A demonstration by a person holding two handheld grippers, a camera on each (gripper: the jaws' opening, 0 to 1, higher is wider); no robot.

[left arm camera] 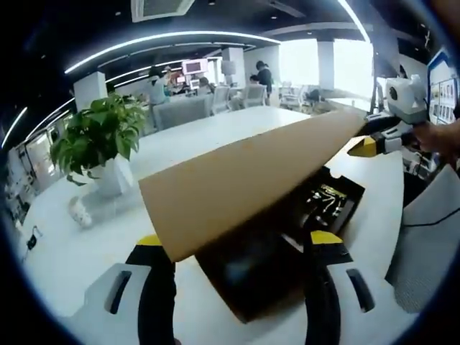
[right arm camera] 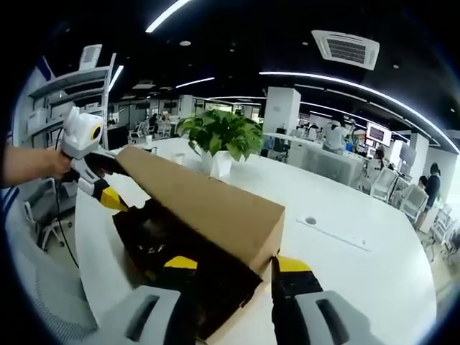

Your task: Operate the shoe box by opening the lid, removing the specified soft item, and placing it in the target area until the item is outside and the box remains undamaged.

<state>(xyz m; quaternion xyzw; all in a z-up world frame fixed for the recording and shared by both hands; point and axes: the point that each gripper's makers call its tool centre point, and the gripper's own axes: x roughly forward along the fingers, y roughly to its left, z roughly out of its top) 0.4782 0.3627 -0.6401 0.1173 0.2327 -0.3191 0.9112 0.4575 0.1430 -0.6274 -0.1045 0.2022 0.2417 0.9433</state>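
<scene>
Two grippers being used on lid [left arm camera: 244, 180] of shoe box [left arm camera: 266, 287], on white table [left arm camera: 215, 129] near potted plant [left arm camera: 97, 136]. Lid being held raised and tilted over box; opening step judged partly done. Left gripper [left arm camera: 237, 248]: jaws standing wide either side of lid's near end, grip not confirmed. Right gripper [right arm camera: 230, 269]: jaws likewise wide around lid corner; clamping cannot be told. Dark contents [left arm camera: 327, 198] being exposed inside box. Soft item not being identified; removal and placing judged left.
</scene>
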